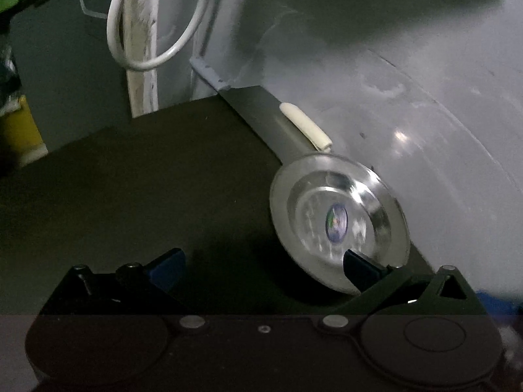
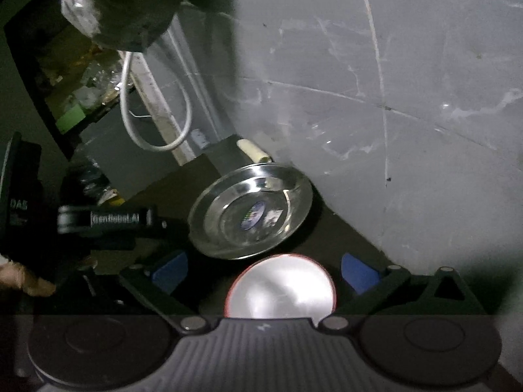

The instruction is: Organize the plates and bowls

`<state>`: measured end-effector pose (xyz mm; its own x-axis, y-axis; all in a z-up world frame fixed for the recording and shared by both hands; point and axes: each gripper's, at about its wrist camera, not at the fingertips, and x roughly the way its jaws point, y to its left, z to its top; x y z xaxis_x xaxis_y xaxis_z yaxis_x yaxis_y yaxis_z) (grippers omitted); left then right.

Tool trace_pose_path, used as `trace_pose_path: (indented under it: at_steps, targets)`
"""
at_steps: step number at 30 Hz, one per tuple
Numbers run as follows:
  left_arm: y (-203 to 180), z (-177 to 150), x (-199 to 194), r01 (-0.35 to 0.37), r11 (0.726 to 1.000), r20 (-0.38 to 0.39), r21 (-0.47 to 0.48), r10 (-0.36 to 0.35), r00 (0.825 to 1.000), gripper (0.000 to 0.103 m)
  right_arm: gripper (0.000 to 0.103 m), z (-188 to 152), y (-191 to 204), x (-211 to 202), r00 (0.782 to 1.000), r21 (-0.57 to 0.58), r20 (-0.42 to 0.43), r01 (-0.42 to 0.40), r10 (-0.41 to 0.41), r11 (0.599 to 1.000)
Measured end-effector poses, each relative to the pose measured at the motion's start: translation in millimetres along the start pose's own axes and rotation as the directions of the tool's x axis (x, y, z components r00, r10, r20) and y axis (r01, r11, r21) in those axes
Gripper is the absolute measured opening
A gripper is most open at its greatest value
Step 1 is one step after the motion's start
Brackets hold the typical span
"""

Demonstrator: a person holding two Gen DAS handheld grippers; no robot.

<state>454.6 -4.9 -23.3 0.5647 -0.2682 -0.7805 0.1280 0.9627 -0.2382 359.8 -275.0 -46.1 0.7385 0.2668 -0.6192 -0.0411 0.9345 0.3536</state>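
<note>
A steel plate (image 1: pixel 340 222) with a blue sticker lies on the dark counter against the grey wall. My left gripper (image 1: pixel 261 268) is open; its right blue fingertip (image 1: pixel 359 268) overlaps the plate's near rim, the left one is well apart. In the right wrist view the same plate (image 2: pixel 251 212) lies ahead, and a steel bowl with a red rim (image 2: pixel 281 290) sits close below, between the fingers of my open right gripper (image 2: pixel 264 271). The left gripper's body (image 2: pixel 108 222) shows at the left of that view.
A white cylinder (image 1: pixel 305 125) lies at the wall behind the plate. A white cable loop (image 1: pixel 157 19) hangs by a pale post. Grey wall (image 2: pixel 392 98) bounds the counter (image 1: pixel 147 179) on the right. Clutter and a yellow box (image 1: pixel 19 130) sit far left.
</note>
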Motion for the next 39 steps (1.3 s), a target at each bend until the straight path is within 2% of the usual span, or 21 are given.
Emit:
trace_pose_path:
  at_steps: [4,9,11,18,19,21,24,27,28,29,32,39]
  targets:
    - [-0.6,12.1,18.3,-0.022,0.996,-0.014,-0.082,0.021,1.000,0.102,0.099,3.9,2.3,19.8,1.000,-0.014,0.001,0.029,-0.029,0.999]
    - [-0.4,18.0,31.3,-0.079,0.989,-0.028,-0.124,0.076,0.997,0.102,0.089,8.7,1.7,48.2,0.998,-0.030,-0.028,0.049,-0.050,0.998]
    - [-1.7,17.6,33.7,-0.077,0.989,-0.027,-0.125,0.075,0.997,0.097,0.082,8.8,1.8,54.8,0.998,-0.036,-0.044,0.045,-0.047,0.998]
    - [-9.4,14.0,40.0,-0.050,0.993,-0.022,-0.108,0.048,0.999,0.086,0.071,12.1,-1.4,66.4,0.997,-0.055,-0.059,0.041,-0.044,0.998]
    - [-9.6,14.6,40.3,-0.045,0.993,-0.021,-0.114,0.042,0.999,0.082,0.069,12.5,-2.1,69.2,0.997,-0.055,-0.067,0.036,-0.040,0.998]
    - [-10.6,16.0,41.0,-0.034,0.993,-0.021,-0.115,0.031,0.999,0.075,0.057,13.2,-4.3,72.3,0.996,-0.048,-0.079,0.029,-0.032,0.998]
    - [-13.9,16.8,41.5,-0.015,0.995,-0.025,-0.103,0.013,1.000,0.061,0.053,13.7,-6.8,76.3,0.995,-0.038,-0.097,0.019,-0.023,0.999]
    - [-16.2,17.0,43.2,0.011,0.995,-0.033,-0.097,-0.015,0.999,0.041,0.046,13.8,-8.6,77.5,0.995,-0.034,-0.103,0.010,-0.013,0.999]
    - [-16.4,17.3,44.3,0.023,0.995,-0.040,-0.095,-0.027,0.999,0.031,0.044,14.2,-9.2,78.7,0.994,-0.034,-0.106,0.006,-0.010,0.999]
    - [-17.0,17.5,44.8,0.025,0.995,-0.043,-0.092,-0.029,0.999,0.027,0.041,14.5,-10.1,78.9,0.994,-0.033,-0.108,0.004,-0.007,0.999]
    - [-16.0,16.7,45.4,0.021,0.997,-0.043,-0.078,-0.024,0.999,0.021,0.039,15.3,-10.1,79.1,0.994,-0.033,-0.110,0.002,-0.006,0.999]
    - [-10.9,11.6,39.6,0.034,0.996,-0.036,-0.086,-0.037,0.999,0.020,0.036,14.8,-8.2,74.3,0.995,-0.045,-0.097,-0.008,0.004,0.999]
